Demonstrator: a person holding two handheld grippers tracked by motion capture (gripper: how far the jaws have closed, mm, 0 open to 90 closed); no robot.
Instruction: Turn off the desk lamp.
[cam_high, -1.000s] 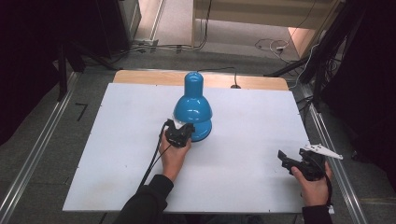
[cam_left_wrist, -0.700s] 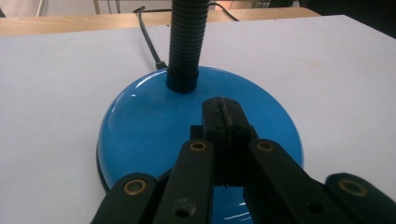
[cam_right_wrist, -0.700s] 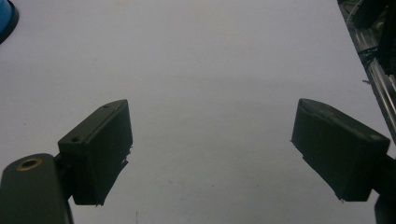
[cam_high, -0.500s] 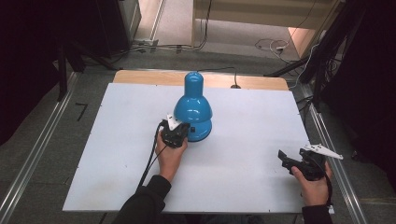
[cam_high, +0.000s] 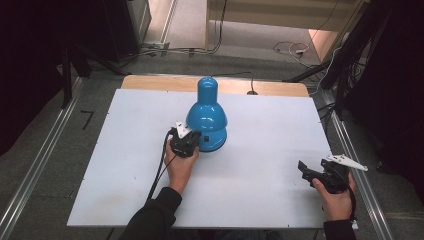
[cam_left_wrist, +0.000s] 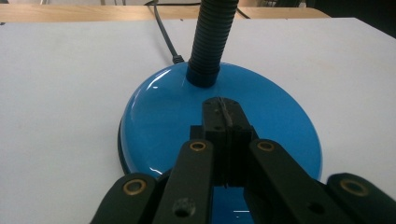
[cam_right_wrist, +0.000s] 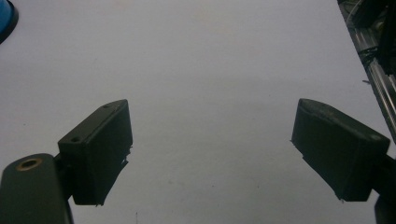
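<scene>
We see our right gripper with its two black jaws wide apart and nothing between them. Under and ahead of them lies the white table. Far ahead to the left, a blue lamp base shows at the corner, well apart from the jaws.

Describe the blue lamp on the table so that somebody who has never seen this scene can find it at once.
Look at the white table and go to the middle of its far half. There stands the blue desk lamp, with a round glossy base, a black ribbed neck and a bell-shaped shade. It is the one brightly coloured thing on the table, and the shut left gripper hovers over its base.
</scene>
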